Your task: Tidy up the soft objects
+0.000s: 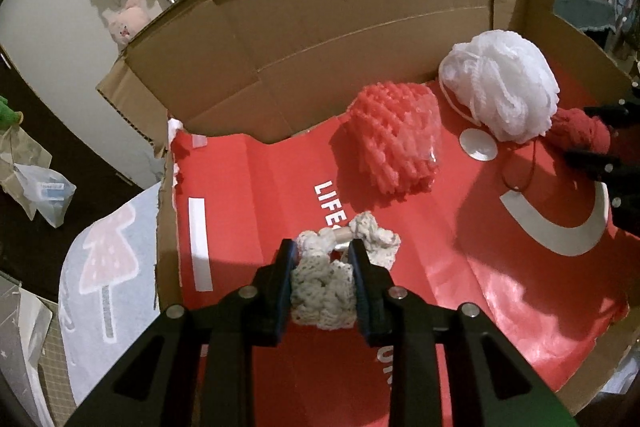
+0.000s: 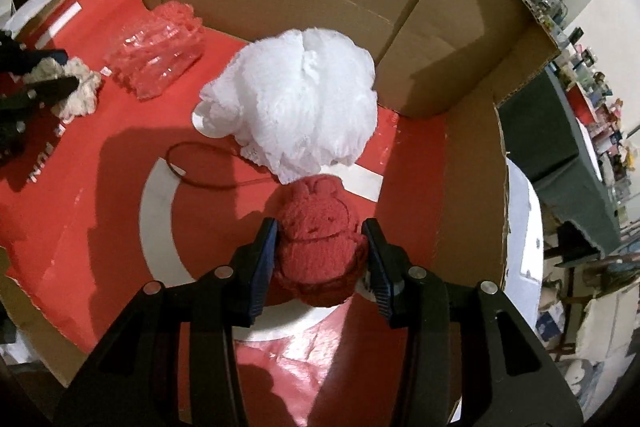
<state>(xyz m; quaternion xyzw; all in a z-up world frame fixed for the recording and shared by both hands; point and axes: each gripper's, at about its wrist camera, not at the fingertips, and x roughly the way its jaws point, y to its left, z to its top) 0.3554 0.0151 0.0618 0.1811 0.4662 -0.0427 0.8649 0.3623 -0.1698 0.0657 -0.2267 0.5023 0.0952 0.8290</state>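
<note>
Down inside an open cardboard box (image 1: 320, 27) with a glossy red liner (image 1: 500, 287) printed in white, both hand-held grippers are at work. From the left wrist view, the left gripper (image 1: 322, 255) pinches a cream crocheted piece (image 1: 324, 287) between its two black fingers, both pads pressing its sides; the loose end of the piece, with a small pale tube on it, spills forward past the fingertips and rests on the liner. Ahead of it and a little to the right lies a red foam net sleeve (image 1: 394, 139), and beyond that, near the far wall of the box, sits a white mesh bath pouf (image 1: 504, 87) with a white cord trailing down beside it. At the right edge of the same view the right gripper (image 1: 592, 139) shows with something red between its fingers. Seen from the right wrist, the right gripper (image 2: 320, 239) clasps a dark red plush toy (image 2: 316, 247) by its sides; the toy's head points away from the camera, its top touches the lower edge of the white pouf (image 2: 296, 103), and a thin dark red cord loop (image 2: 196, 167) lies on the liner to its left. Whether the toy rests on the liner or hangs just above it cannot be told. The foam sleeve (image 2: 156, 47) lies farther left, and the left gripper (image 2: 60, 71) with the cream piece (image 2: 78, 87) shows at the left edge. Outside the box, a pink plush (image 1: 126, 21) lies on the pale floor.
</note>
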